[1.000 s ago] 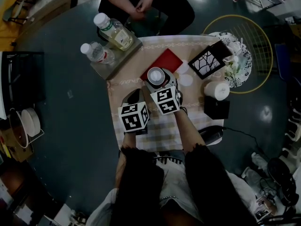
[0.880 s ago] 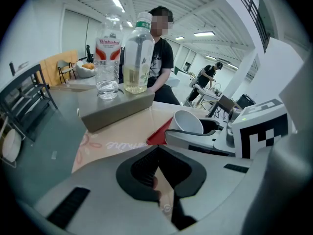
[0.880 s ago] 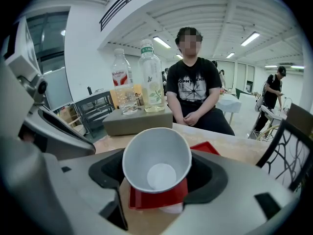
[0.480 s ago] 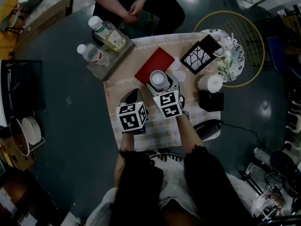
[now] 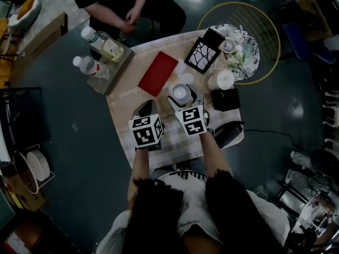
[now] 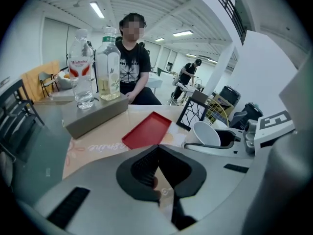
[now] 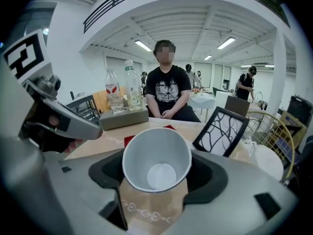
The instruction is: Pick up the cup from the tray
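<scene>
The right tool (image 7: 155, 174) grips the white cup (image 5: 181, 93) between its jaws, off the red tray (image 5: 157, 73); left tool (image 6: 157, 173) clenched, empty.

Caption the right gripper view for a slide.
Right gripper holds a tilted white cup, mouth toward the camera, above the table, a seated person behind.

Dark glossy floor (image 5: 69, 142), white ceiling (image 7: 176, 21) with strip lights (image 7: 142, 45).

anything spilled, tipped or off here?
Only the cup stands out: it sits tilted in the right hand-held gripper, mouth toward that gripper's camera, and looks empty. No spill visible. The red tray lies flat and bare; the bottles stand upright.
</scene>
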Available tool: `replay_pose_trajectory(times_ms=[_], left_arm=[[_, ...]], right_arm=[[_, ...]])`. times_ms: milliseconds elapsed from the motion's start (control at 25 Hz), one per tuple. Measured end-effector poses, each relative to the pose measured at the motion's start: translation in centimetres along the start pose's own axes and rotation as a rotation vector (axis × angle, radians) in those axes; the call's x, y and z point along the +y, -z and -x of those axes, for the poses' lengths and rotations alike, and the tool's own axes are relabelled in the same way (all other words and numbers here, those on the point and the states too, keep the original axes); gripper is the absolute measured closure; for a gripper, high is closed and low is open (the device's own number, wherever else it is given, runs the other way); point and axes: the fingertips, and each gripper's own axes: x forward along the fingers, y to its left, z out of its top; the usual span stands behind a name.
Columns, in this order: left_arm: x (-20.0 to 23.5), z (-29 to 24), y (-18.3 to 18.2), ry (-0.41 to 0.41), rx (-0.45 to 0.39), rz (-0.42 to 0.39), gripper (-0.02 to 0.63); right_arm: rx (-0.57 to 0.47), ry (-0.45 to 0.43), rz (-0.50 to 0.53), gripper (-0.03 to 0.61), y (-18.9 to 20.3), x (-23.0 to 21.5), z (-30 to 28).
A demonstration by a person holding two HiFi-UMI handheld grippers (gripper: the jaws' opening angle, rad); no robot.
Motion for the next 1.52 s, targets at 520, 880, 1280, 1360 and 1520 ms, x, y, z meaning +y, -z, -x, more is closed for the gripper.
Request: replay_pose_trajectory(times_ms=[520,880,1280,1360,1520], left_arm=[[-4.1,0.9,2.2,0.065,0.015,-0.06,0.606],[-5.8,0.9,3.2,0.082,0.02,-0.072,0.606],[-6.0,1.4,4.2,0.057,0.033,-0.101,0.606],[-5.8,1.5,4.3,0.054,0.036,-0.102,0.606],[-5.0,1.5,4.6,0.042,0.044,-0.082,0.606]], right_arm=[[0.047,0.072,-0.037,0.23,5.6,-1.8,4.7],[0.061,0.065,-0.056,0.23,8.8,-1.6,5.2],[0.067,0.092,-0.055,0.23,10.8,-2.2,4.7],[0.075,0.091,-0.053,0.229,11.0,-2.2,4.7],[0.009,0.081,-0.128,0.225,10.0,-2.5,5.4]])
